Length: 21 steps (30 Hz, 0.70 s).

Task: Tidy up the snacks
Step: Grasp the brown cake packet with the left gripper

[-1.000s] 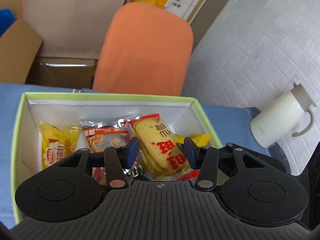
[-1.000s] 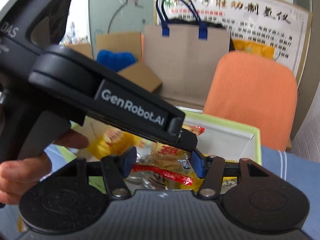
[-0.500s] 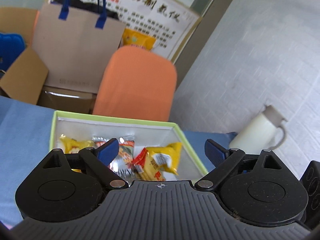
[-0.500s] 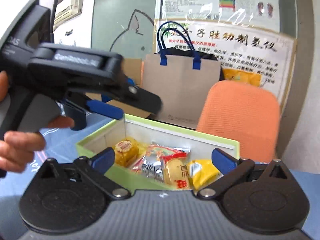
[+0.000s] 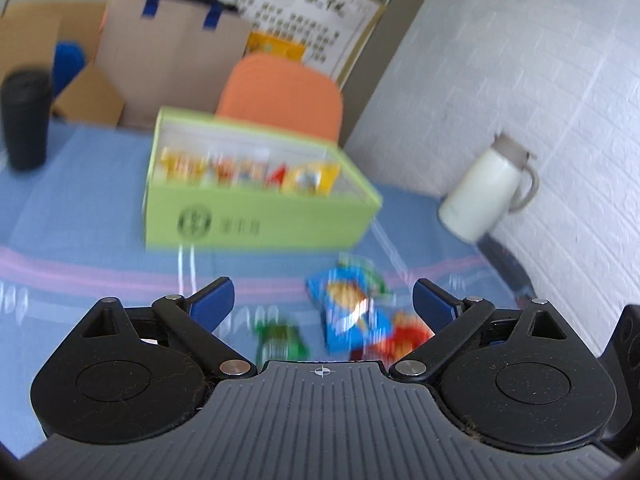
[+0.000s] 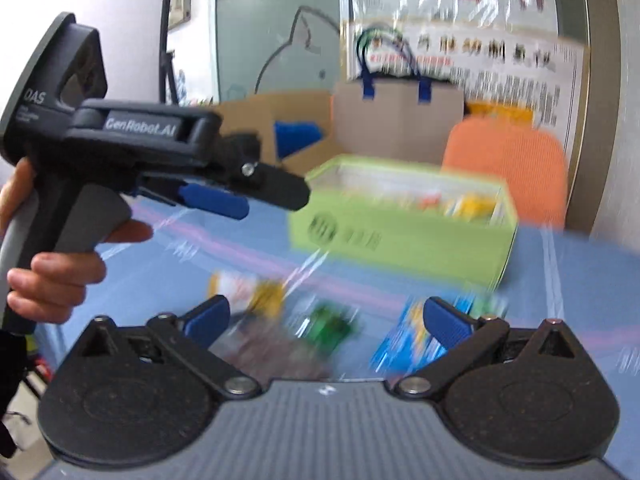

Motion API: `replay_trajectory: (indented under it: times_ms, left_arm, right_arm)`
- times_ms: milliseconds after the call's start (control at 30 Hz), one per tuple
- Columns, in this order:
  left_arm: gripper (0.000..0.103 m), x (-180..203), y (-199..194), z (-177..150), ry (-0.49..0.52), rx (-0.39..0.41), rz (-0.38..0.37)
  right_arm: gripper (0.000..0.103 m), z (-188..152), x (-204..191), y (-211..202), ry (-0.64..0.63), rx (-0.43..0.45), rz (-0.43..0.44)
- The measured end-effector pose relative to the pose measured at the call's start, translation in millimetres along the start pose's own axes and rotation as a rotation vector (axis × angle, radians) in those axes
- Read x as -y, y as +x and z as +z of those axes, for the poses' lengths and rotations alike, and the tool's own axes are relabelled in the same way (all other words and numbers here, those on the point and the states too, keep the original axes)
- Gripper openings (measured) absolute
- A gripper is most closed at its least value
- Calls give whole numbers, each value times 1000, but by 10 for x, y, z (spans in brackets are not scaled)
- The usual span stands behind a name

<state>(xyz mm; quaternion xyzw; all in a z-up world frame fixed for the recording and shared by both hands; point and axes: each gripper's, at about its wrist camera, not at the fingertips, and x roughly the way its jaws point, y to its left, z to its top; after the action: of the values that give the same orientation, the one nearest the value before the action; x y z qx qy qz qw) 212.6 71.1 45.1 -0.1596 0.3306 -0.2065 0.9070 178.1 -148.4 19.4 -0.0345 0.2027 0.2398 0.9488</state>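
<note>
A green box [image 5: 256,224] [image 6: 400,236] on the blue tablecloth holds several snack packets [image 5: 248,170]. Loose snacks lie on the cloth in front of it: a blue packet [image 5: 352,312] [image 6: 404,348], a green packet [image 5: 280,338] [image 6: 332,322], a red one [image 5: 404,336] and a yellow-white one [image 6: 256,292]. My left gripper [image 5: 322,302] is open and empty above the loose snacks; it also shows in the right wrist view [image 6: 236,196]. My right gripper [image 6: 326,320] is open and empty, above the loose packets. Both views are blurred.
A white thermos jug [image 5: 488,192] stands at the right by the tiled wall. A black cup [image 5: 26,120] stands at the far left. An orange chair [image 5: 284,96], a paper bag [image 5: 172,60] and cardboard boxes are behind the table.
Both grippers opened, left their snacks in the box and pulled back from it. The loose packets on the cloth have come into view below them.
</note>
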Motion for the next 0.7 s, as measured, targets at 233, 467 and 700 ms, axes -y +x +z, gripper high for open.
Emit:
replay_trajectory:
  times_ms: [233, 467, 700]
  left_arm:
    - [87, -289, -18, -566, -185, -40, -34]
    - [87, -325, 99, -450, -154, -73, -39]
    - [48, -312, 415, -485, -107, -191, -32]
  right_arm:
    - [103, -402, -258, 28, 141, -55, 29]
    - [103, -386, -345, 250, 144, -86, 44]
    - [102, -349, -327, 498, 150, -122, 38]
